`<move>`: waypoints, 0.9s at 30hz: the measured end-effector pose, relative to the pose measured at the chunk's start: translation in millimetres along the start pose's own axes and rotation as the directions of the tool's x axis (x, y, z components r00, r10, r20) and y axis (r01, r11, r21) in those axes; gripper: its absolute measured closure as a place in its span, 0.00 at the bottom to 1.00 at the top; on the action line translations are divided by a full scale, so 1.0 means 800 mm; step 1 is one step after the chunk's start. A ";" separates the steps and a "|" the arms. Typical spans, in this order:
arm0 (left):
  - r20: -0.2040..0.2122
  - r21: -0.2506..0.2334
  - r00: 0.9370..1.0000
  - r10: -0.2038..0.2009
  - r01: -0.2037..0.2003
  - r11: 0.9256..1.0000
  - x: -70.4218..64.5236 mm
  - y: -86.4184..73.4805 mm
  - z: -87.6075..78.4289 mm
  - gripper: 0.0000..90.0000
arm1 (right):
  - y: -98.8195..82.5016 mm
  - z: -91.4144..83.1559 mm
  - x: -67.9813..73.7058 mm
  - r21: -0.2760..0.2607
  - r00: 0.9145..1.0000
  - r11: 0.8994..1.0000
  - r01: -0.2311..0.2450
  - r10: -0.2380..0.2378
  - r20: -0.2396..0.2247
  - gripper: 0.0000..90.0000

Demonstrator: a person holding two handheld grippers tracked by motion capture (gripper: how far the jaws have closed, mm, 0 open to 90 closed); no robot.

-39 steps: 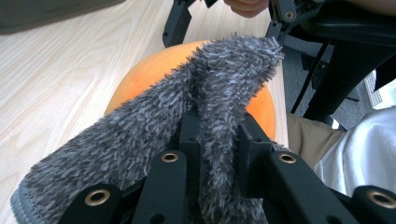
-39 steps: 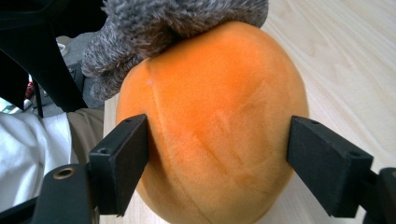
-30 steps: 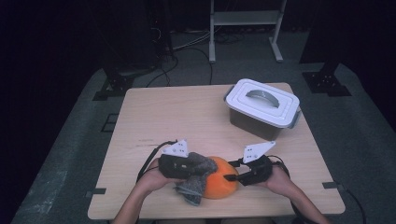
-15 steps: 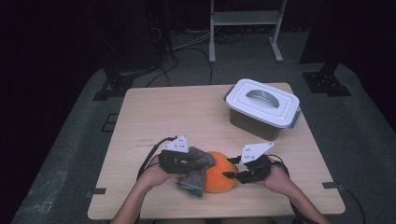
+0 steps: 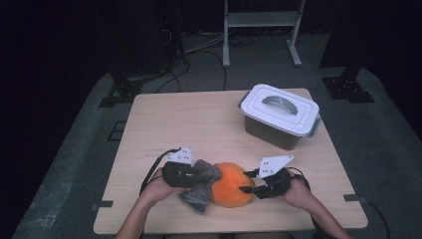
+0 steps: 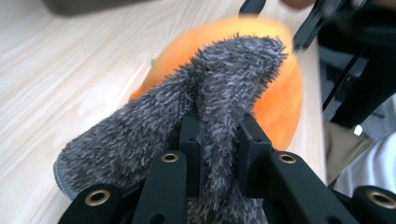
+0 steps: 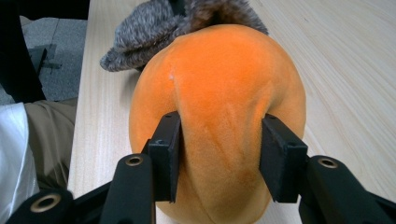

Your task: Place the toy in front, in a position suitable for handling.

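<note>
near the front edge of the table (image 5: 164, 124), an orange plush ball (image 5: 230, 184) is being pinched by the right gripper (image 5: 249, 189), its jaws clamped into the soft sides, while a grey fuzzy cloth (image 5: 201, 181) is being held tight between the closed jaws of the left gripper (image 5: 196, 175) and laid against the ball's left side; the ball is best being kept steady while the cloth is being drawn across it with light, even pressure
</note>
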State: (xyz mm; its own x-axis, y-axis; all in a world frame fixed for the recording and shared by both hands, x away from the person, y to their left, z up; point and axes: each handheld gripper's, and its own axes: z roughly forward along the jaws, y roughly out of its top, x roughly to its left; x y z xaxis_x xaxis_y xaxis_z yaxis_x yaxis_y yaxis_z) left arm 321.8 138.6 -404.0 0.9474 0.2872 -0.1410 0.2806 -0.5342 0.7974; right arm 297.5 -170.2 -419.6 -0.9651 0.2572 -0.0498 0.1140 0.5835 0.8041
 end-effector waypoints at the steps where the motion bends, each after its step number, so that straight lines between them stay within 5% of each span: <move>1: 0.004 -0.004 1.000 0.010 -0.010 1.000 -0.002 0.005 0.000 0.84 | 0.000 0.001 0.001 -0.001 1.000 1.000 0.008 -0.008 -0.003 0.59; 8: 0.019 -0.018 0.998 0.062 -0.062 0.998 -0.014 0.032 0.005 0.84 | 0.007 0.008 0.013 0.009 0.998 0.998 0.058 -0.058 -0.022 0.58; 17: 0.038 -0.009 0.998 0.045 -0.045 0.999 -0.019 0.011 0.010 0.84 | 0.003 0.006 0.001 0.004 0.998 0.999 -0.038 0.038 -0.053 0.29; 27: 0.062 -0.004 0.997 0.056 -0.055 0.998 -0.028 0.004 0.007 0.84 | 0.000 0.018 -0.007 0.037 0.988 0.994 -0.101 0.104 -0.113 0.23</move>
State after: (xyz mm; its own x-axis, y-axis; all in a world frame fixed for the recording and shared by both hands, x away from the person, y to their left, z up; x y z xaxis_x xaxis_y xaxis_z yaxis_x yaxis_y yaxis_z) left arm 302.2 126.3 -401.2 0.9693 0.2072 -0.1327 0.2272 -0.5465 0.8061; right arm 306.1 -160.2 -427.9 -0.9684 0.2278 0.1016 0.2192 0.5830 0.7824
